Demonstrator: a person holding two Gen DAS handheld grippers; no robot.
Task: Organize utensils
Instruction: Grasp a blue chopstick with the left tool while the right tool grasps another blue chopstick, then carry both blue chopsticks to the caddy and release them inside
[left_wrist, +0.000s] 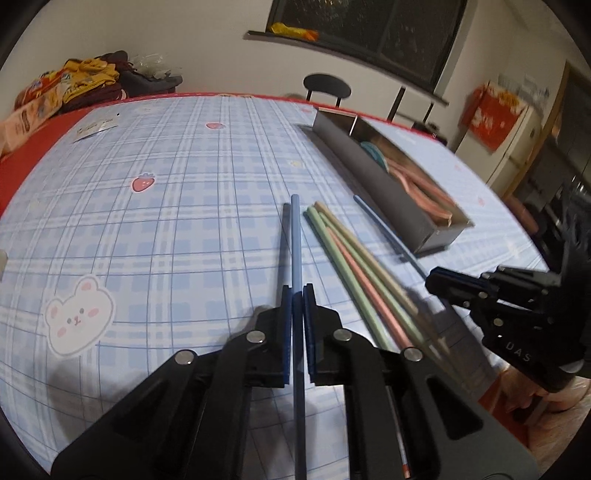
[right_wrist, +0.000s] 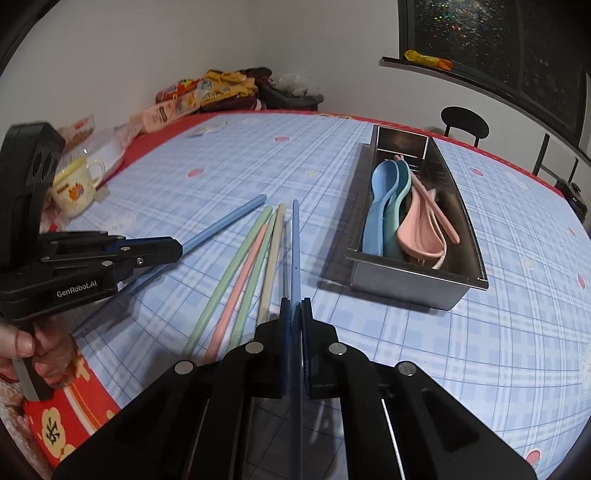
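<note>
White-walled room, dark window (right_wrist: 491, 44) at night, black round-backed chair (left_wrist: 327, 86) behind the worktop (left_wrist: 177, 192). Worktop is covered in a pale blue plaid cloth with strawberry and bear prints, red edging at the far side.

Left hand-held gripper (left_wrist: 297, 290): jaws pressed together on a light blue chopstick (left_wrist: 295, 236), which runs out past the fingertips and back between the arms. Its dark shadow lies just beside it on the cloth. From the right wrist view the same gripper (right_wrist: 177, 248) sits at the left, the chopstick tip pointing toward mid-worktop; the person's hand (right_wrist: 26, 350) grips the handle below.

Right hand-held gripper (right_wrist: 295, 304): jaws clamped on a second light blue chopstick (right_wrist: 294, 240), pointing straight ahead. From the left wrist view this gripper (left_wrist: 430, 282) comes in from the right edge.

Loose bundle of green, pink and beige chopsticks (right_wrist: 251, 258) lies on the cloth between the two held sticks, fanned at the near end, tips close together at the far end.

Rectangular stainless steel tray (right_wrist: 410, 286) sits to the right of the bundle, apart from it. Inside: a light blue plastic spoon (right_wrist: 380, 195), a teal spoon (right_wrist: 402, 184) beside it, a pink spoon (right_wrist: 417, 225), plus a couple of pink sticks laid across.

Far left corner: cream printed mug (right_wrist: 74, 188), snack packets and a pile of cloth (right_wrist: 229, 88). Orange wrapper (right_wrist: 428, 59) on the window sill.
</note>
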